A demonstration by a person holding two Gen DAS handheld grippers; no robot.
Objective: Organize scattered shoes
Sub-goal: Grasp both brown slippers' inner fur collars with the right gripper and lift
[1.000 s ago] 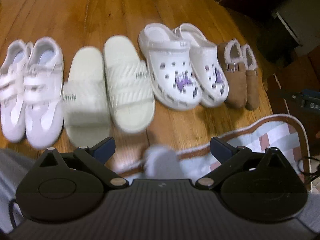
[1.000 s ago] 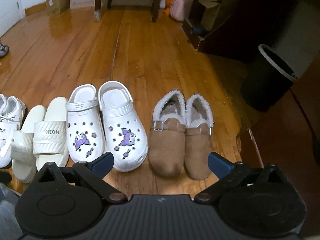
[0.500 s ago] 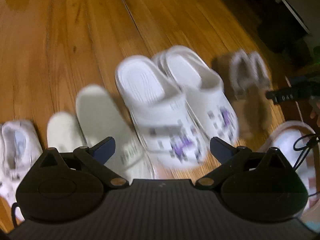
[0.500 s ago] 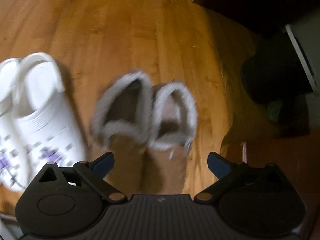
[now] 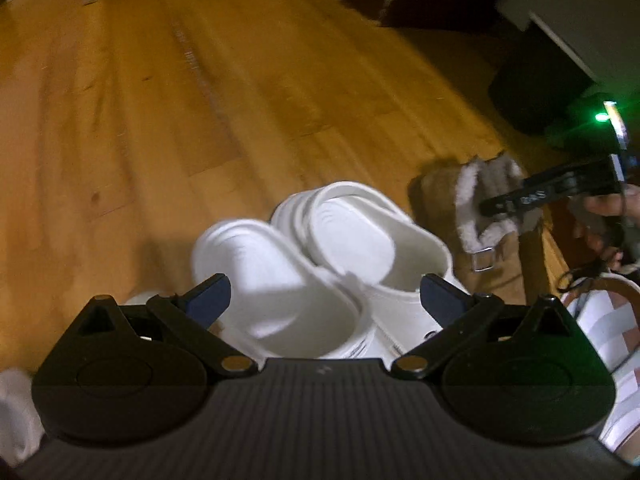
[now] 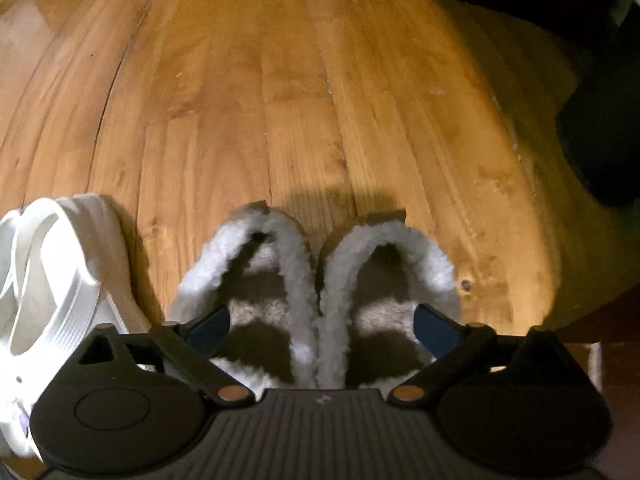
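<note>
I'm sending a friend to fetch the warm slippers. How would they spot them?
On the wooden floor, look at the right end of the shoes, just right of the white clogs. The brown slippers sit there side by side; only they have fluffy white fleece lining around their openings.
</note>
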